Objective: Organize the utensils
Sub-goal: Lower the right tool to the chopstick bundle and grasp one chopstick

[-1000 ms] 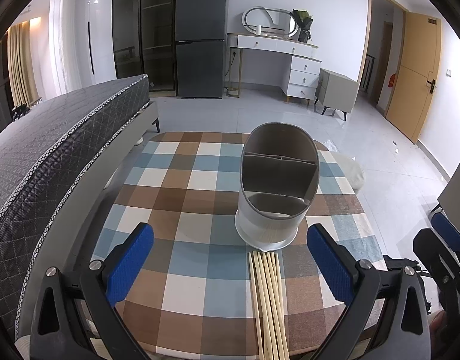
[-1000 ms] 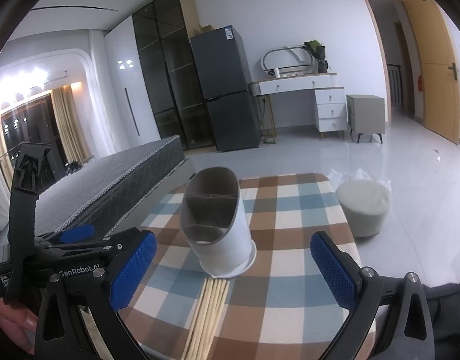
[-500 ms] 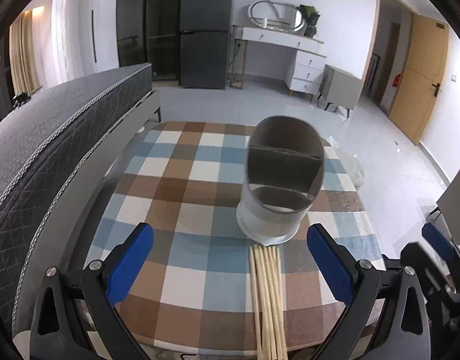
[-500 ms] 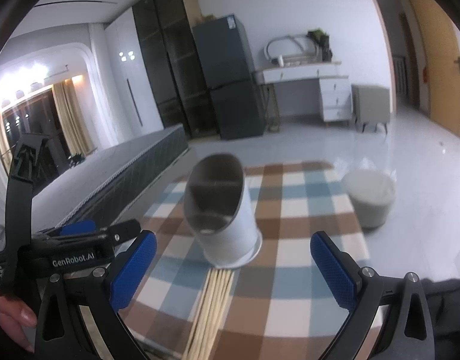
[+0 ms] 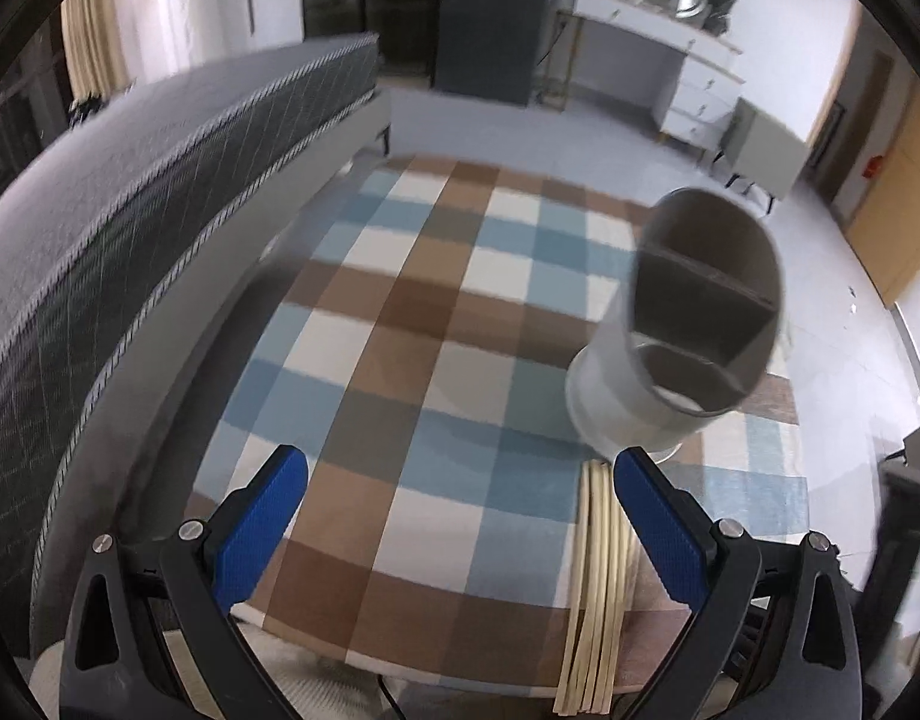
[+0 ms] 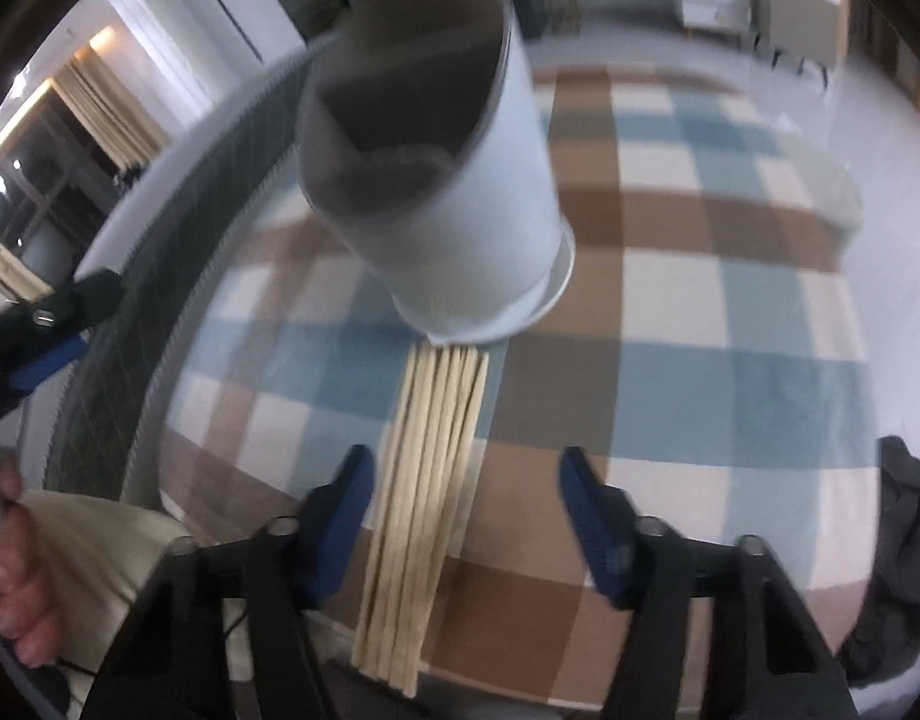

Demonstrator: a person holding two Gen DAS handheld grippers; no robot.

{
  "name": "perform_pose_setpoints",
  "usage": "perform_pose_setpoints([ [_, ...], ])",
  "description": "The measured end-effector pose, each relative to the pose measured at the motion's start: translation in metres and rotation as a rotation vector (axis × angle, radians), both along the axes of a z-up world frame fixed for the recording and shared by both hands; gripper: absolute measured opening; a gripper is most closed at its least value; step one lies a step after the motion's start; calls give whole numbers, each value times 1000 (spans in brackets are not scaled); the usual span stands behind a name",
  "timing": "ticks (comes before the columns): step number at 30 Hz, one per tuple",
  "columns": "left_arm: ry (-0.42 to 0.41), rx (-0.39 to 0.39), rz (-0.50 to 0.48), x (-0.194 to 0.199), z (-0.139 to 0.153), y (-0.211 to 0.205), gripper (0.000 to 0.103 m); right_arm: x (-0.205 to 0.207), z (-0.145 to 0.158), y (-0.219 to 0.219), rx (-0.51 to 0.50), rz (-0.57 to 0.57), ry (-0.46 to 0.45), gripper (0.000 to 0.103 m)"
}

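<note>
My right gripper (image 6: 463,498) is hanging wide open over the near ends of the chopsticks (image 6: 420,516), its blue pads to either side of the bundle and gripping nothing. I am holding my left gripper (image 5: 453,516) just as wide apart and empty, over bare checked cloth on the table (image 5: 399,330), with the bundle lying beside its right-hand pad. The chopsticks are lying flat together, their far tips up against the foot of the utensil holder (image 6: 435,180), which is standing upright with its divided compartments looking empty. So I am judging the tidying as not yet begun: every stick is waiting to be lifted and dropped in.
</note>
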State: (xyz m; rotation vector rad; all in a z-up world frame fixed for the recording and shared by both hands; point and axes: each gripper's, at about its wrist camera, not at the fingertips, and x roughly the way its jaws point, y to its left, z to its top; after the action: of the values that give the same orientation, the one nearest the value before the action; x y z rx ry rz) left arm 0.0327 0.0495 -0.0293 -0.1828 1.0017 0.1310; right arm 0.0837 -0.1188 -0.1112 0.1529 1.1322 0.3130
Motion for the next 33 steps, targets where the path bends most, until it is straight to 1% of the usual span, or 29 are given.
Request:
perform_pose_setpoints([
  [1, 23, -20, 14, 2, -3, 5, 99, 2, -6, 1, -1, 6, 22, 52],
  [2, 44, -33, 28, 5, -7, 9, 99, 8, -12, 4, -3, 8, 51, 48],
  [4, 80, -61, 52, 8, -12, 17, 99, 15, -21, 7, 2, 17, 80, 41],
  [6, 107, -89, 66, 10, -16, 22, 99, 21, -28, 11, -9, 14, 98, 39],
  [8, 131, -112, 72, 11, -19, 23, 99, 26, -32, 15, -10, 25, 112, 35],
  [11, 143, -133, 61, 10, -18, 20, 99, 34, -37, 19, -45, 35, 125, 32],
  [14, 146, -138, 55, 11, -18, 21, 99, 39, -36, 24, -87, 47, 99, 30],
  [15, 146, -144, 56, 13, -19, 22, 99, 42, -37, 26, -100, 51, 98, 27],
  [16, 148, -147, 58, 13, -19, 22, 99, 41, -36, 27, -114, 57, 86, 20],
  [17, 150, -145, 61, 13, -20, 23, 99, 41, -35, 27, -106, 61, 85, 12],
  [19, 154, -144, 63, 14, -21, 24, 99, 40, -33, 26, -124, 56, 79, 3],
  [22, 155, -140, 64, 14, -23, 24, 99, 38, -32, 19, -135, 44, 74, 3],
  [25, 153, -118, 61, 14, -23, 22, 99, 38, -32, 5, -124, 9, 85, 3],
  [28, 160, -99, 56, 14, -25, 20, 99, 38, -31, -4, -139, -10, 91, 3],
  [33, 190, -84, 39, 16, -33, 16, 99, 40, -20, -27, -101, -41, 83, 3],
])
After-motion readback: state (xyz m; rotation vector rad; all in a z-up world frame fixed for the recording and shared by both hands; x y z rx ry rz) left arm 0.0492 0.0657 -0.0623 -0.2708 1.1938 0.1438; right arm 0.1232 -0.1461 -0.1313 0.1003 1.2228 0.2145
